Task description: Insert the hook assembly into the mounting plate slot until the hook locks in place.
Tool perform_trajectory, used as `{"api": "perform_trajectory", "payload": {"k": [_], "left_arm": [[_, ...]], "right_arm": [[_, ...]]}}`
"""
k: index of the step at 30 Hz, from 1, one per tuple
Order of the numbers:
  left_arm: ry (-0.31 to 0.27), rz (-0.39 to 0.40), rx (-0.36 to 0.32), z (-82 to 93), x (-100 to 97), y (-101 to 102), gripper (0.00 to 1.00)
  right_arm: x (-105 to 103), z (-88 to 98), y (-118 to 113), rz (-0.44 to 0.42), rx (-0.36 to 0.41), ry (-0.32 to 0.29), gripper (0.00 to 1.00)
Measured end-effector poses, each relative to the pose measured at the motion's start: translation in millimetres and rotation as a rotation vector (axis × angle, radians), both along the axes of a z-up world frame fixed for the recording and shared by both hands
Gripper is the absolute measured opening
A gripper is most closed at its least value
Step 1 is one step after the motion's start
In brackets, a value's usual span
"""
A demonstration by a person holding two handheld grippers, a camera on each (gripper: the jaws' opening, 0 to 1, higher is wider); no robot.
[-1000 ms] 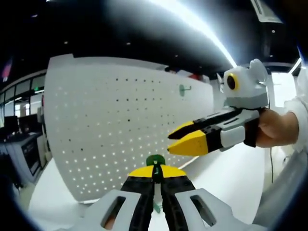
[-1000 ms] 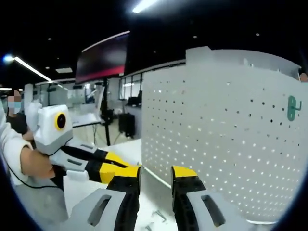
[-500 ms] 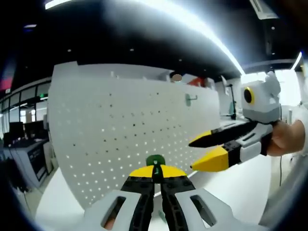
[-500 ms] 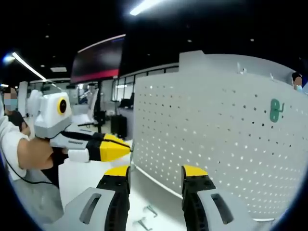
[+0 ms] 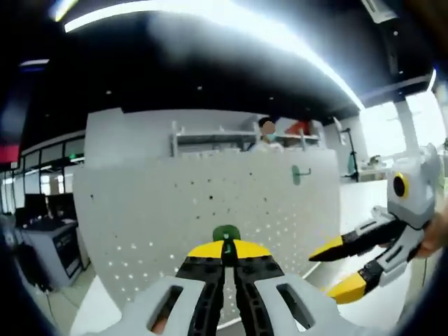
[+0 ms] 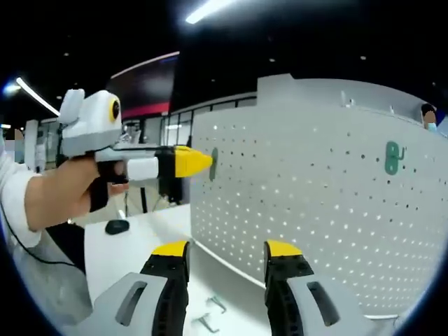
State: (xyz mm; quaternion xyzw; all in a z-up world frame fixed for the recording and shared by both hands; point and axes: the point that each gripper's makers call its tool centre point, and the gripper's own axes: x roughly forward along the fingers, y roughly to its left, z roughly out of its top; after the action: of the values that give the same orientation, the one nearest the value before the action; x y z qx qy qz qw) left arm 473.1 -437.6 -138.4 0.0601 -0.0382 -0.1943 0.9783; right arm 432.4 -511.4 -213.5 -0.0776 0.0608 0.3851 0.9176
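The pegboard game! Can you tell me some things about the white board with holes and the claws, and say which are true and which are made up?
1. The left claw pinches a green hook. True.
2. The right claw pinches a green hook too. False: its jaws stand apart with nothing between them.
3. A green hook already hangs on the white pegboard. True.
4. The pegboard lies flat on the table. False: it stands upright on the white table.
5. In the right gripper view, the left claw's tip is up near the pegboard's edge. True.
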Motion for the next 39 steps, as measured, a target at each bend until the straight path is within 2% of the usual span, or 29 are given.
{"api": "perform_trajectory", "payload": {"k": [12, 18, 28, 32, 39], "left_arm": [[-0.055, 0.094, 0.006, 29.5, 29.1, 2.7, 0.03], [-0.075, 0.127, -0.025, 39.4, 42.1, 0.9, 0.03], [-0.089, 0.189, -0.067, 45.0, 63.5, 3.2, 0.03], [-0.102, 0.215, -0.006, 41.9, 68.0, 1.2, 0.03], [-0.108, 0.241, -0.009, 43.5, 73.1, 4.2, 0.03]], "right_arm": [[0.5, 1.5, -0.9, 0.0, 0.002, -0.004, 0.42], [-0.2, 2.4, 0.7, 0.007, 0.002, -0.003, 0.42], [0.8, -0.8, 0.6, 0.009, -0.001, 0.005, 0.42], [1.9, -0.7, -0.6, 0.007, 0.003, 0.007, 0.41], [3.0, -2.2, -4.6, 0.0, 0.003, 0.01, 0.41]]}}
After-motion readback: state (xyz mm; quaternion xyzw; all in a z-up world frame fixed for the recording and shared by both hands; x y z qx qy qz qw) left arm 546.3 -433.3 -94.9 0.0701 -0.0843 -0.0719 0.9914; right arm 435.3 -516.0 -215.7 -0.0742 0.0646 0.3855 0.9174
